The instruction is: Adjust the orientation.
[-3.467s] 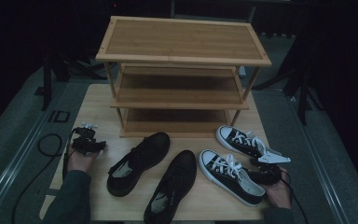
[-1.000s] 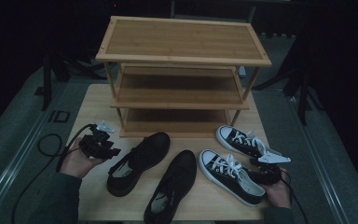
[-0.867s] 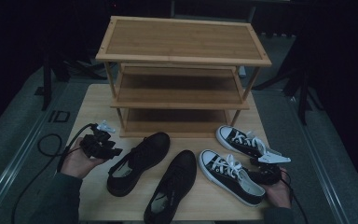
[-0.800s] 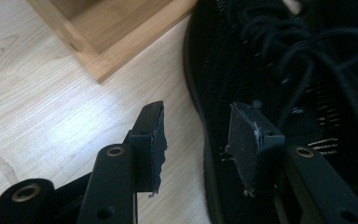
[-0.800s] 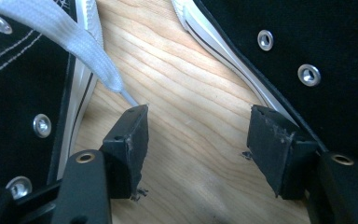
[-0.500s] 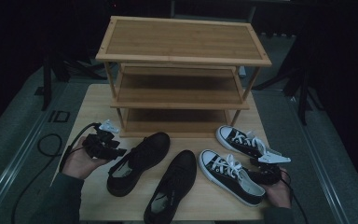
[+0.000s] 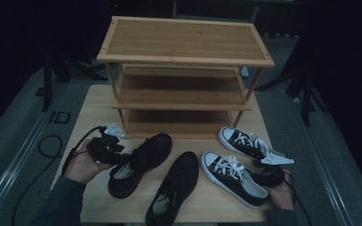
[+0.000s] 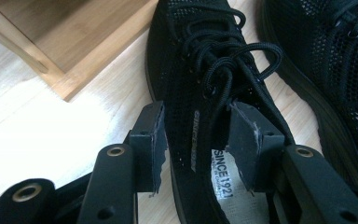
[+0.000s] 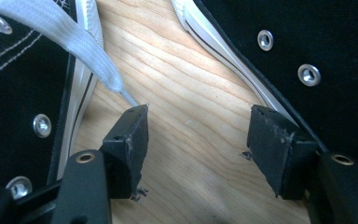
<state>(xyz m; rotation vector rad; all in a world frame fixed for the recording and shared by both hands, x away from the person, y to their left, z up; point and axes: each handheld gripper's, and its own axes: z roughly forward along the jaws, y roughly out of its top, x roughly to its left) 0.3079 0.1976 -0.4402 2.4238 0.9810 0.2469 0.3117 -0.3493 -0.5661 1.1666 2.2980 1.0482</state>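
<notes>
Black mesh lace-up shoe (image 7: 139, 162) lies on the pale wooden counter (image 7: 89, 113) just before the three-tier bamboo shoe rack (image 7: 184, 70), its mate (image 7: 174, 188) beside it. The left gripper (image 8: 196, 140) straddles the collar, one pad outside, one inside the opening; jaws half-wide, contact uncertain. Step judged: securing the shoe. Next: close firmly, lift, carry to a shelf. The right gripper (image 9: 198, 135) stands wide over bare wood between two black-and-white canvas sneakers (image 7: 233, 176).

Black mesh shoe (image 7: 139, 162); black-white canvas sneaker (image 7: 233, 178); tan wood rack (image 7: 184, 70).
</notes>
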